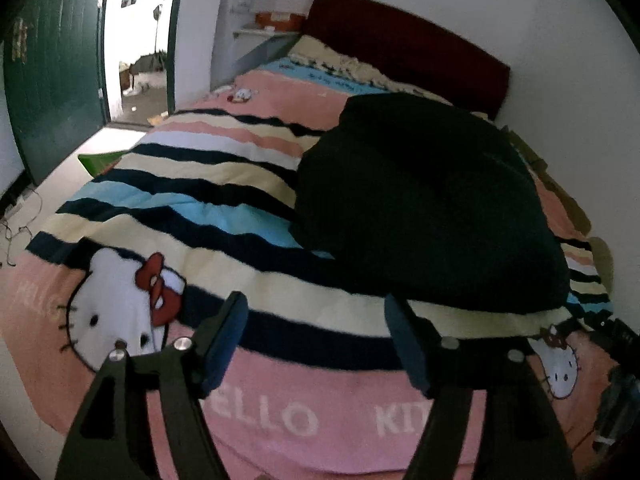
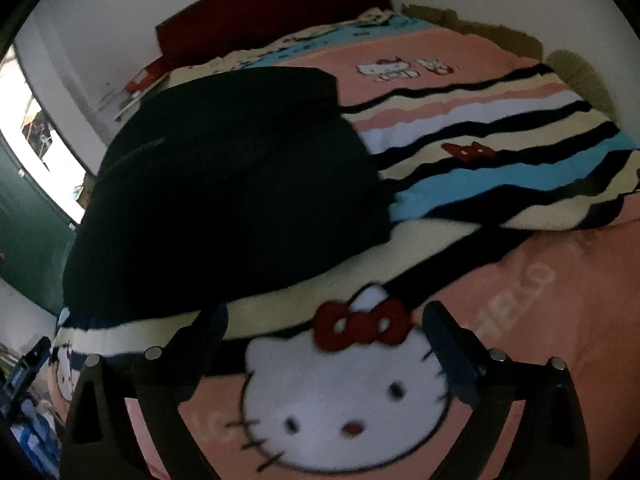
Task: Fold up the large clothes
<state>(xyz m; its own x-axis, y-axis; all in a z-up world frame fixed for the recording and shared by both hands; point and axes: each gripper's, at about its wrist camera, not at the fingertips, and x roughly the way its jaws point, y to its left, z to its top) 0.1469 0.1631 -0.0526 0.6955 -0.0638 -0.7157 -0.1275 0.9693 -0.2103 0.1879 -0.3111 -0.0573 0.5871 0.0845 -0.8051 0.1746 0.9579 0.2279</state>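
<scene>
Jaws, left: my left gripper stands wide open with nothing between its pads, only the pink blanket showing in the gap.
Jaws, right: my right gripper is spread about as wide as it goes and is empty too; through the gap I see the cartoon cat print on the blanket.
Garment: the black garment lies as a rounded, already doubled-over slab across the striped part of the bedcover, towards the dark red headboard.
Relative to left jaws: it sits beyond and to the right of my left fingers, its near hem just past the right fingertip and clear of it.
Relative to right jaws: from the right wrist camera it lies beyond and to the left, its near edge just above my left fingertip, not touching.
Handling, my judgement: soft, thick, limp cloth, probably fairly heavy for its bulk; it will sag and drag on the fuzzy blanket instead of sliding.
Where to grip: I would pinch the near hem at its two corners, one gripper each, biting only the garment's layers.
Risk: the blanket's pile could get caught in the pinch.
Visibility: folds in the black cloth are too dark to read.
</scene>
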